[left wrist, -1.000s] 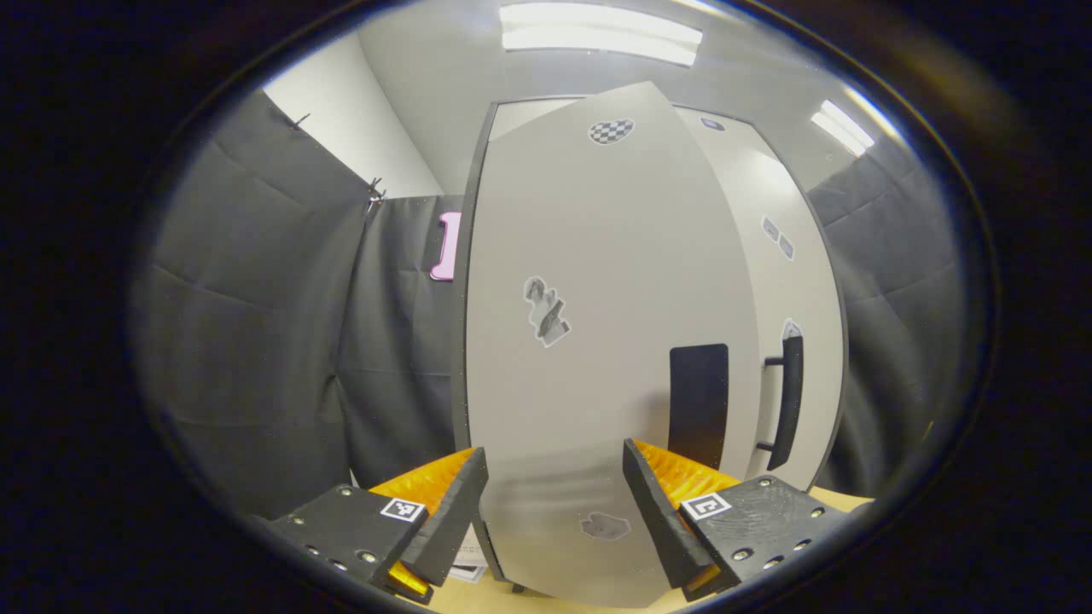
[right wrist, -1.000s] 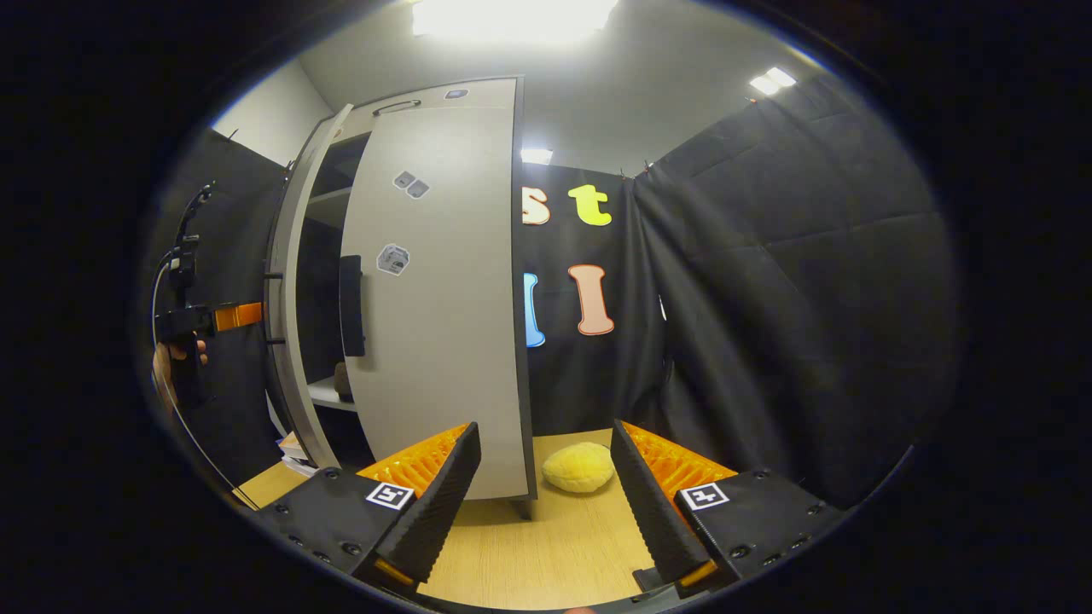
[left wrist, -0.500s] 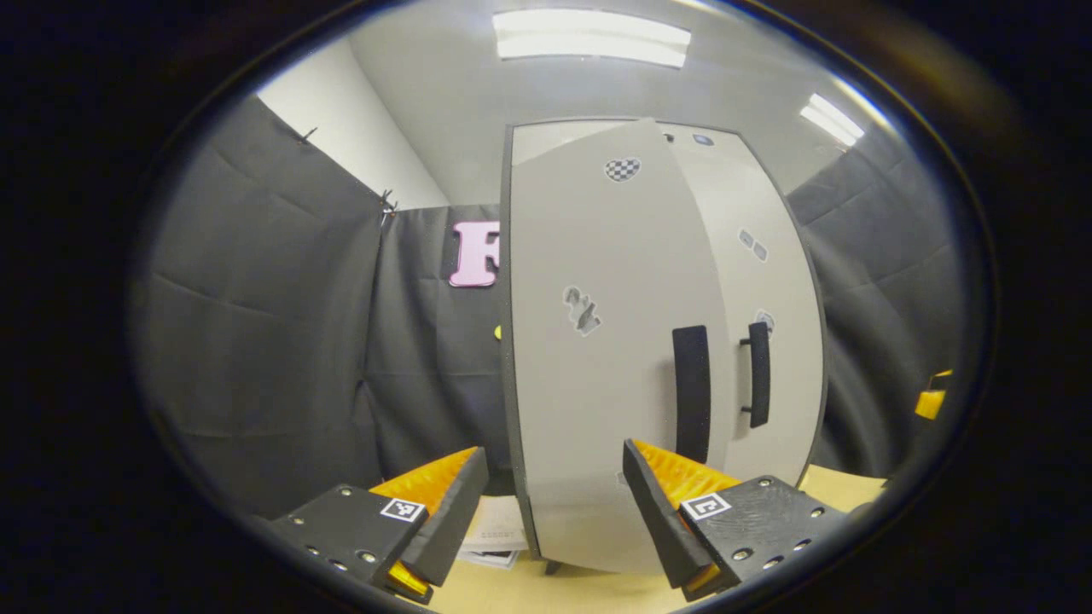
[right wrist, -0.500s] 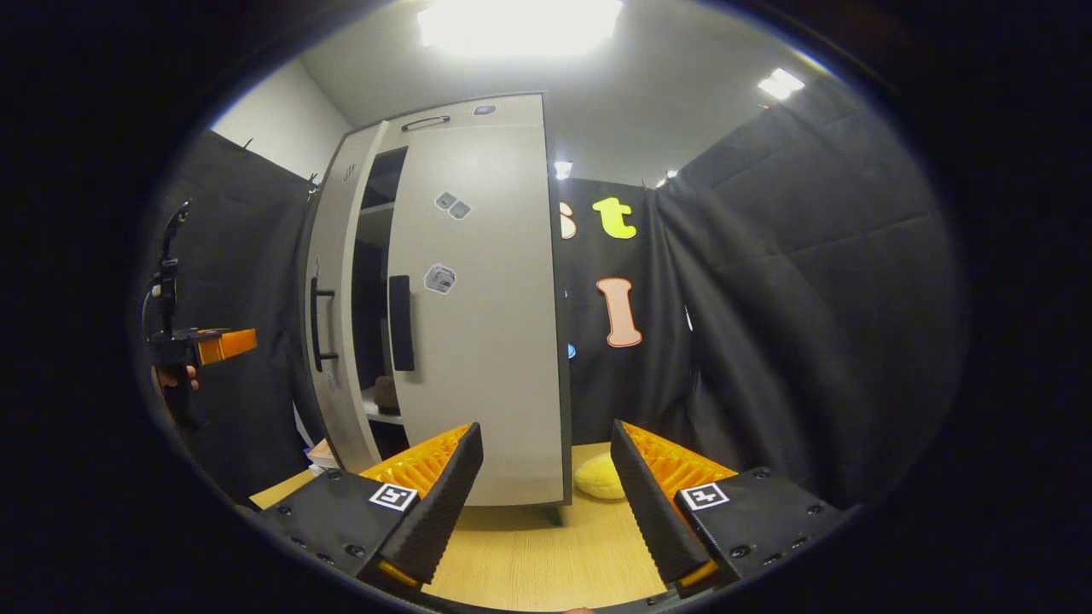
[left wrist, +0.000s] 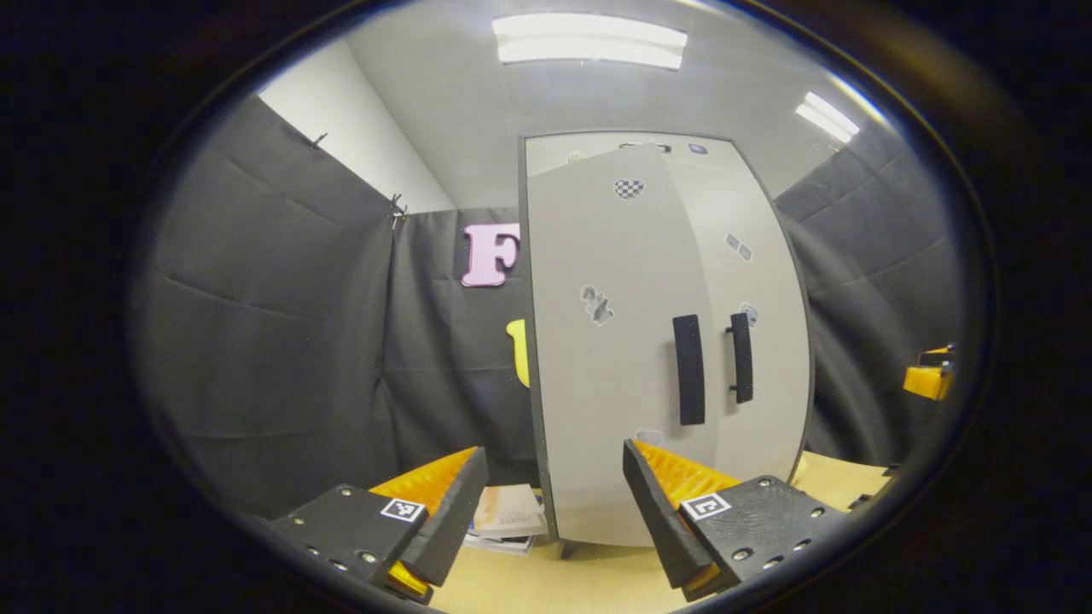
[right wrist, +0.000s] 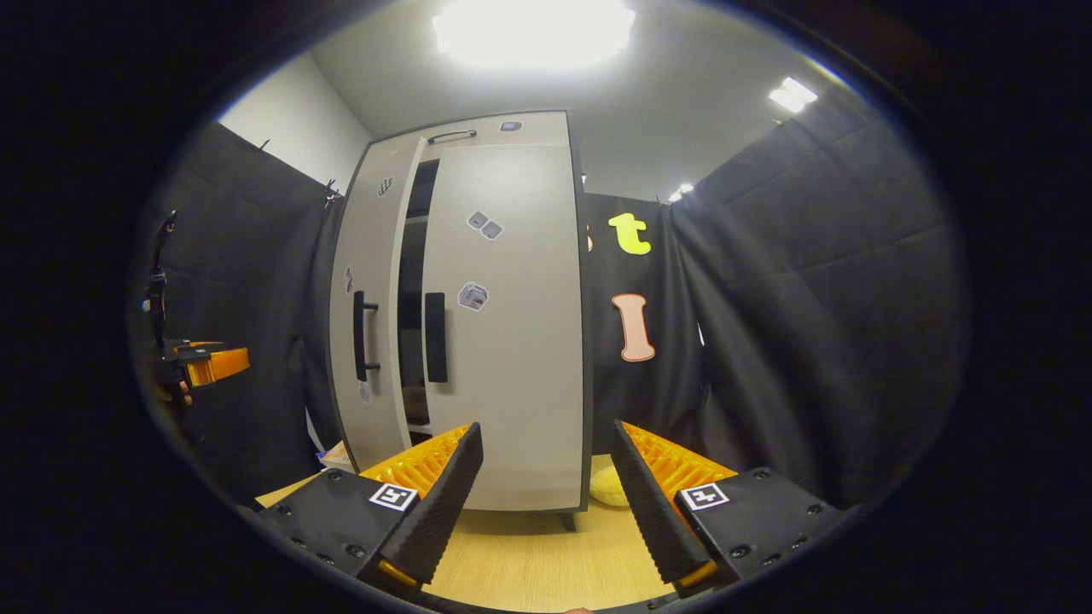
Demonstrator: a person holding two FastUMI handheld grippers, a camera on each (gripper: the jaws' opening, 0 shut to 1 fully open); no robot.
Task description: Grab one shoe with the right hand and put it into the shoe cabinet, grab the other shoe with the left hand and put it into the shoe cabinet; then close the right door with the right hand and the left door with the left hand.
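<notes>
I see the shoe cabinet [right wrist: 478, 315] mid-frame, its left door [right wrist: 368, 324] slightly ajar, right door [right wrist: 512, 341] shut; I cannot make out its contents. My left gripper [left wrist: 550, 495] and right gripper [right wrist: 542, 486] both gape, empty.

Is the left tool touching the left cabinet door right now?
Apart. In the right gripper view the left tool hangs well off the left door, with booth wall between them.

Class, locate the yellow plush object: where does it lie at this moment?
In the right gripper view, the yellow plush object lies on the wooden floor at the shoe cabinet's lower right corner, by the black cloth wall.
</notes>
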